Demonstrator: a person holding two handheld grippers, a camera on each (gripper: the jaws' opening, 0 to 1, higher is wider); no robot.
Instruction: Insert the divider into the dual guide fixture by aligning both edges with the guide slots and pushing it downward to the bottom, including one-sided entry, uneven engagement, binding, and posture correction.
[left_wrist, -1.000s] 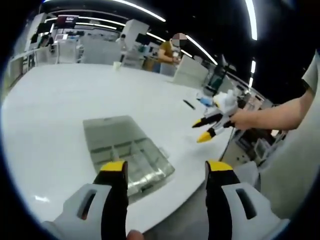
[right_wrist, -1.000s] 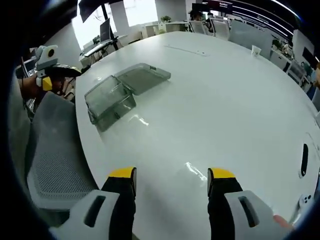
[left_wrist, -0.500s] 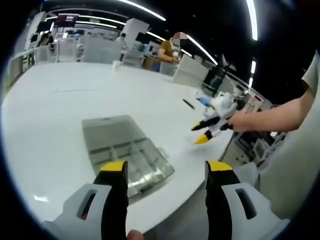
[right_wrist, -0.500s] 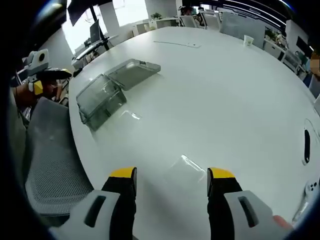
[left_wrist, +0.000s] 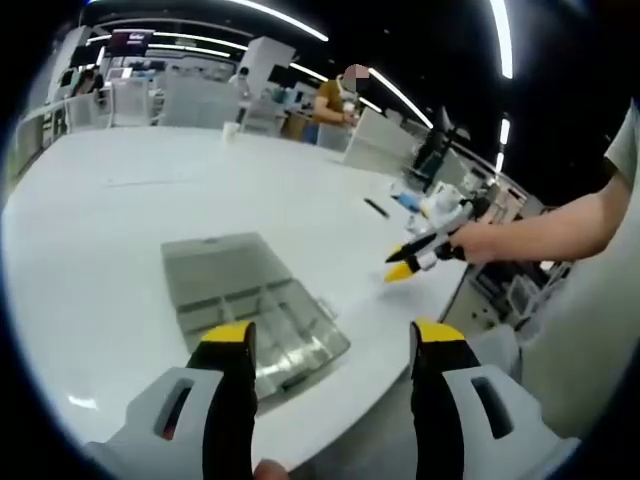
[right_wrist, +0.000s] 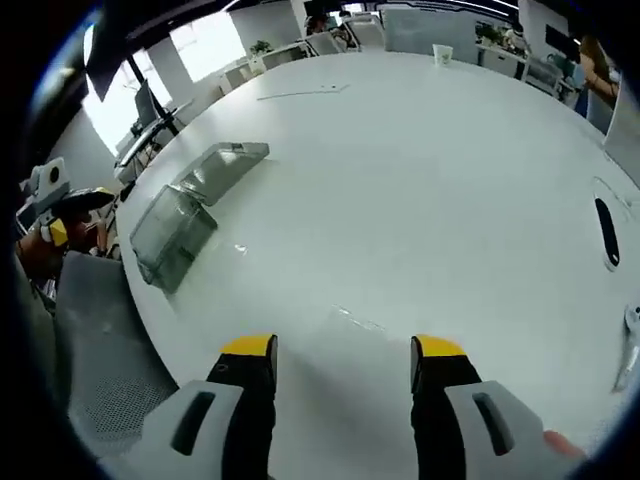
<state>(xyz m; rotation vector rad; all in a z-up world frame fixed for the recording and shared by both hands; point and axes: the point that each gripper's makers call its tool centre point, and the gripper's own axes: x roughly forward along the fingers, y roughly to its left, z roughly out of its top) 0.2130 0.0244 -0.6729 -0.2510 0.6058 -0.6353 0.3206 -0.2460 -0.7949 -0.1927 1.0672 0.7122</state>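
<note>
The divider (right_wrist: 345, 322), as far as can be told, is the clear flat sheet lying on the white table (right_wrist: 420, 190), just above the right claw (right_wrist: 344, 362) in the lower middle of the right gripper view (it shows mostly as a faint glint, so its outline is hard to make out). The table spans most of both views. A grey mesh chair (right_wrist: 95, 380) sits at the lower left of the right gripper view, by the table edge. The clear plastic box (left_wrist: 250, 310) with its lid swung open lies near the table edge, at centre-left of the left gripper view, just above the left claw (left_wrist: 330, 345); in the right gripper view it sits at the upper left. A black pen (right_wrist: 606, 217) lies at the far right edge there.

Both claws stand open with 2 yellow-tipped jaws apart and nothing between them. The right claw also appears at the right of the left gripper view, held in a hand (left_wrist: 478, 240).
</note>
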